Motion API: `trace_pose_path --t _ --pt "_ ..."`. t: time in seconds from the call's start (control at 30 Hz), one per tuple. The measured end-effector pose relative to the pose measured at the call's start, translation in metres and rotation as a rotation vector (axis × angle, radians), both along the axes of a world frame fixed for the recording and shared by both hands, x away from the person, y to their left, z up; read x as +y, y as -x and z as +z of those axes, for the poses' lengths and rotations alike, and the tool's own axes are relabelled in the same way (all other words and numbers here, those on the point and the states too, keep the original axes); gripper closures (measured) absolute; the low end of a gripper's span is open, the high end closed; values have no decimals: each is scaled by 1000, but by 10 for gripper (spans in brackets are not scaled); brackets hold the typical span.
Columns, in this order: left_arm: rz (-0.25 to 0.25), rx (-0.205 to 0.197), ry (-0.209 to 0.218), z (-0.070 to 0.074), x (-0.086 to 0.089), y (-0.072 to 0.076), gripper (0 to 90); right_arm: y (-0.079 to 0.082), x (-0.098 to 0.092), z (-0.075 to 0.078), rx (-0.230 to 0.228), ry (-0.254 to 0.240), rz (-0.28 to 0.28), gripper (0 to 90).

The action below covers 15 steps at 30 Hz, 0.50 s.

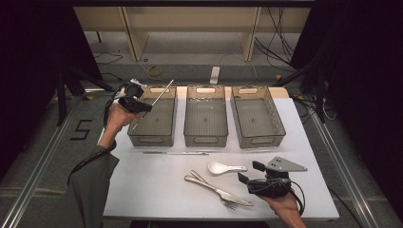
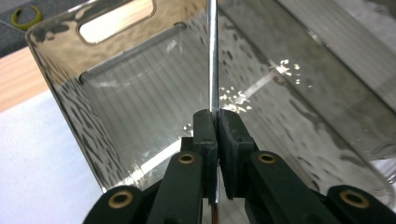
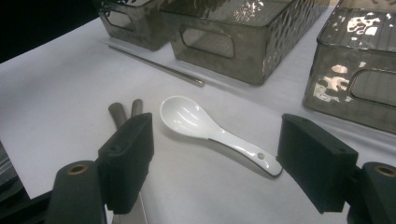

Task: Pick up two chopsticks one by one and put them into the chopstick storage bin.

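- The left gripper (image 1: 142, 105) has its fingers (image 2: 205, 133) clenched on a metal chopstick (image 1: 164, 93), held over the leftmost bin (image 1: 154, 138). In the left gripper view the rod runs straight up from between the pads and also shows below them, so the grip sits partway along its length.
- The step in hand looks like setting this chopstick into that bin. The bin floor lies just ahead of the fingers, with the near wall below them and the long walls to either side.
- To do it well, I would tilt the rod until it runs along the bin's length, since it looks about as long as the bin and may catch on a rim if laid across.
- Lower until the far tip is close to the floor ahead of the fingers before letting go; a drop from height could make a thin rod bounce or roll out.
- Open the fingers gently and lift straight away so the pads do not drag the rod.
- The right gripper (image 1: 259, 178) is released, its fingers (image 3: 128, 158) standing wide apart above the desk (image 1: 157, 190). A white spoon (image 3: 210, 133) lies between and just beyond them, untouched.
- A second chopstick (image 3: 156, 65) lies farther ahead of those fingers, beside the bins' near walls, and probably belongs with the first.
- A knife (image 1: 216, 190) and fork (image 1: 223, 199) lie crossed just to the left-hand side of the right fingers.
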<state>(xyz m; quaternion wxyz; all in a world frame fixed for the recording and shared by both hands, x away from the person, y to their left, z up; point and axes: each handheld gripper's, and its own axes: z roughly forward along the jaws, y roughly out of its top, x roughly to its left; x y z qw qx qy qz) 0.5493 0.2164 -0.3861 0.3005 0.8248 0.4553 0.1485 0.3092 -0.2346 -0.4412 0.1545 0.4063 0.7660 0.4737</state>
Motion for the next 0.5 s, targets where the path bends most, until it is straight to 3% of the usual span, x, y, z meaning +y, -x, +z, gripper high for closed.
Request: trace_pose_path --t 0.37,0.5 --pt "53 17 18 -15 7 -4 851 -1 0 -1 7 0 -4 278" --pt "54 34 23 -18 7 -4 808 -1 0 -1 8 0 -3 278"
